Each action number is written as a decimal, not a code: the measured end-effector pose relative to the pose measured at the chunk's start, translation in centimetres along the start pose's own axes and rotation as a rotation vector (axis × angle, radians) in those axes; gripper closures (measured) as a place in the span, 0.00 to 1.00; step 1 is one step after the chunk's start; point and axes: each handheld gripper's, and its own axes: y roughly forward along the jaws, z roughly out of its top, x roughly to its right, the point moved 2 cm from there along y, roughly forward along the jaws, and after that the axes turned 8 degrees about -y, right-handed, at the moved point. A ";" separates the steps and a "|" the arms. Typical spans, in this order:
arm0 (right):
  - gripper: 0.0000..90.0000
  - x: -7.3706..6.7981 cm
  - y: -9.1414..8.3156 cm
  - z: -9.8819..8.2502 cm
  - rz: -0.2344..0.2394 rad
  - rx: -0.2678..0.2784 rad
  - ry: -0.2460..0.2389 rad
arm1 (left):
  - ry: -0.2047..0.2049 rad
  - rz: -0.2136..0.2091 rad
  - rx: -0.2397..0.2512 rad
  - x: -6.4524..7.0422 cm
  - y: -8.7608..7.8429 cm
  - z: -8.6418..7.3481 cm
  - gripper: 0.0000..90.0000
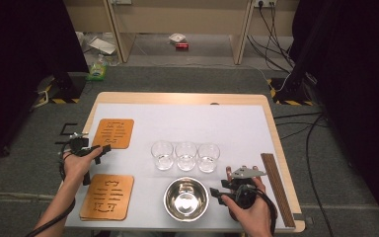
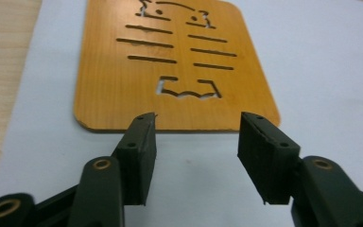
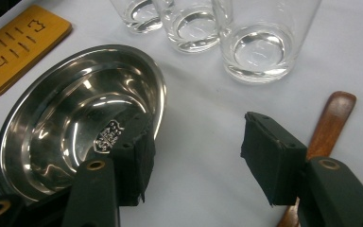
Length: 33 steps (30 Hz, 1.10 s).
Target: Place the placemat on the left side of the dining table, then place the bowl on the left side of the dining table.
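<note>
The left gripper [image 2: 196,142] is held open just short of the far mat [image 2: 175,66], nothing between its jaws — the mat lies flat on the white sheet [image 1: 227,123], left of the three glasses [image 1: 186,156]. A second mat [image 1: 107,196] lies nearer the person, left of the bowl [image 1: 186,198]. The right gripper [image 3: 196,156] is also released, resting right of the bowl, beside a wooden spoon [image 3: 328,125]. The step in hand is judged to be the approach to the far mat; next, its near edge must be taken between the jaws — a thin, flat board, so a low, level entry is called for
</note>
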 end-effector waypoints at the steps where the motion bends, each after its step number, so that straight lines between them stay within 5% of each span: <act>1: 0.50 0.2 0.0 -0.1 -0.003 0.001 0.004 | 0.003 -0.013 0.011 0.2 -0.2 -0.1 0.49; 8: 0.50 0.8 -0.2 -0.1 0.001 0.009 0.020 | 0.058 -0.027 0.036 2.0 -0.9 -0.1 0.43; 15: 0.50 1.2 -0.5 -0.5 -0.011 0.012 0.029 | 0.058 -0.074 0.007 3.7 -0.5 -0.4 0.43; 33: 0.50 1.5 -0.4 0.0 -0.032 0.004 0.025 | 0.123 -0.120 0.015 5.6 -3.1 -1.2 0.44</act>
